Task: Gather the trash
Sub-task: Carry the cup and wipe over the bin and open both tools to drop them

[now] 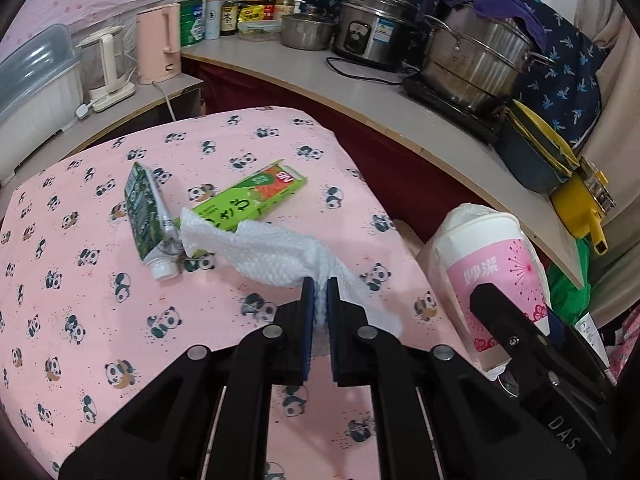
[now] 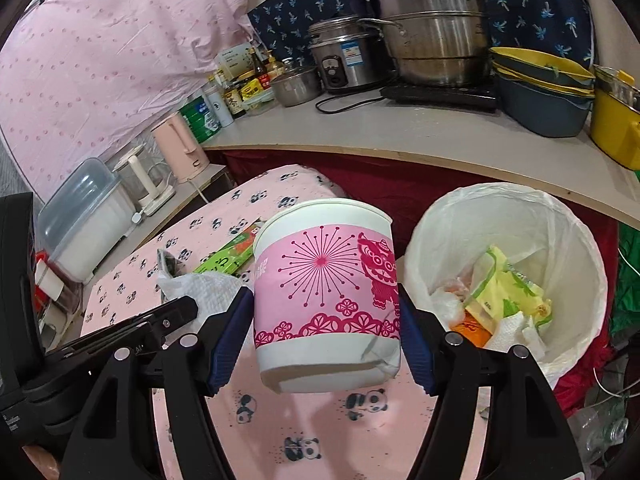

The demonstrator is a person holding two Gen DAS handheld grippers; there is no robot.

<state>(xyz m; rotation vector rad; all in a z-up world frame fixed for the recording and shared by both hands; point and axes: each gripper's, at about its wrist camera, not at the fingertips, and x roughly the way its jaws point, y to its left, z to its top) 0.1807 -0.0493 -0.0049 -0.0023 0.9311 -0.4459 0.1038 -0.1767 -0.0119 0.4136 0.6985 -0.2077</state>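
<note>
My left gripper (image 1: 319, 286) is shut on a crumpled white paper towel (image 1: 264, 252) and holds it just above the pink panda tablecloth (image 1: 80, 320). A squeezed green tube (image 1: 144, 216) and a green carton (image 1: 248, 196) lie on the cloth beyond it. My right gripper (image 2: 326, 320) is shut on a pink-and-white paper cup (image 2: 324, 296), upright and lifted over the table edge; the cup also shows in the left wrist view (image 1: 492, 276). A white-lined trash bin (image 2: 440, 224) with wrappers in it stands right of the cup.
A curved grey counter (image 1: 360, 92) behind the table carries steel pots (image 1: 476, 64), a rice cooker (image 1: 372, 28), bottles, a pink kettle (image 1: 158, 42) and blue and yellow basins (image 2: 540, 96). A white plastic box (image 2: 88, 224) sits at the left.
</note>
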